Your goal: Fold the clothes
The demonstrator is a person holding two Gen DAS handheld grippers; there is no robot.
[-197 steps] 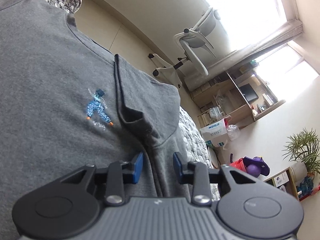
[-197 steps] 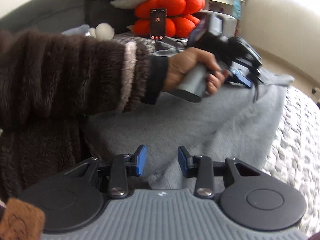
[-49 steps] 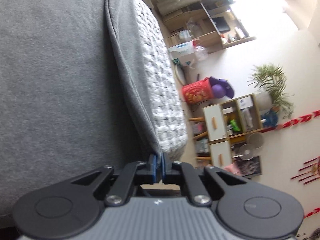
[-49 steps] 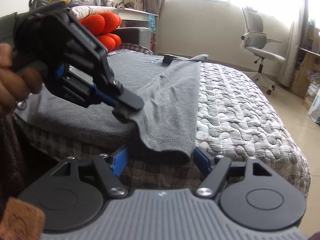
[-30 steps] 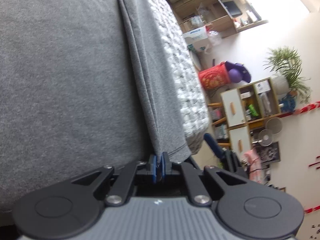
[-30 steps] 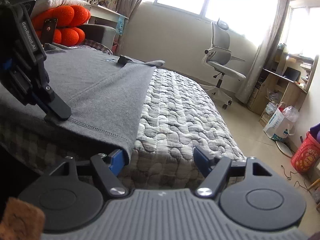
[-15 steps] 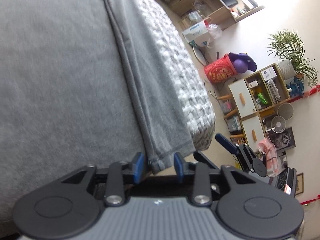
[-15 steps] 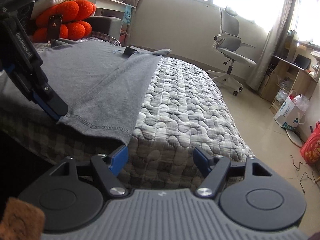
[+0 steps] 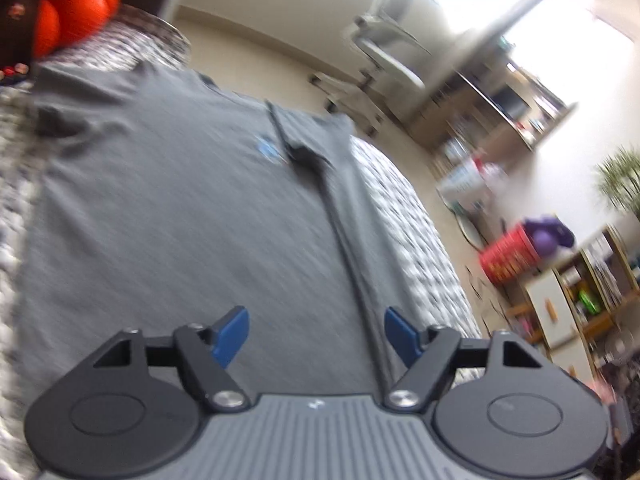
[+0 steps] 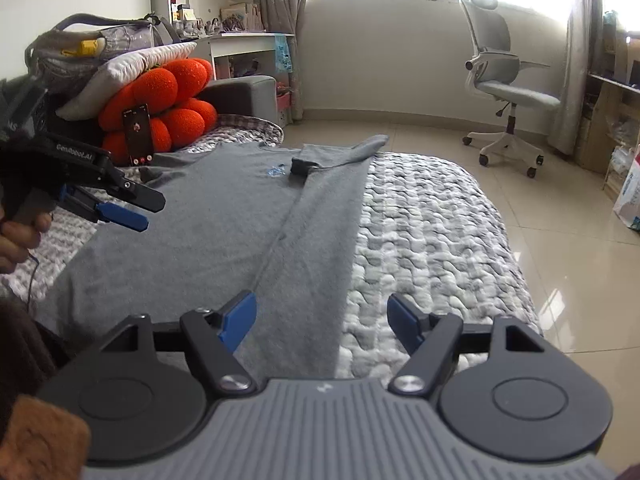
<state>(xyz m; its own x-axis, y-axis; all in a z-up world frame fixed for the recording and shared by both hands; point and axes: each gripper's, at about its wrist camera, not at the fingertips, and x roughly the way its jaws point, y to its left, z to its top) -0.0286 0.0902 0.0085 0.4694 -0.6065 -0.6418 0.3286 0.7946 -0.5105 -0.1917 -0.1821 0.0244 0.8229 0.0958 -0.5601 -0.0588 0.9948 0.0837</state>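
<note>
1. left wrist view: the left tongs [image 9: 312, 330] are seen spread wide with nothing between them, hovering over the near hem of the grey t-shirt [image 9: 172, 216]. the shirt is laid flat on the bed [image 9: 416, 240], its long axis running from the tongs away to the far collar. a folded-over right side strip [image 9: 348, 216] runs the same way, its edge just inside the right fingertip. the picture is blurred.

2. right wrist view: the right tongs [image 10: 320, 320] are likewise held open and empty, over the near right corner of the shirt, so this hand is judged nearer the folded strip. the left tongs are seen above the shirt's left side, which lies unfolded. open quilt is left to the right; an orange cushion [image 10: 160, 108] and phone [image 10: 138, 134] crowd the far left.
</note>
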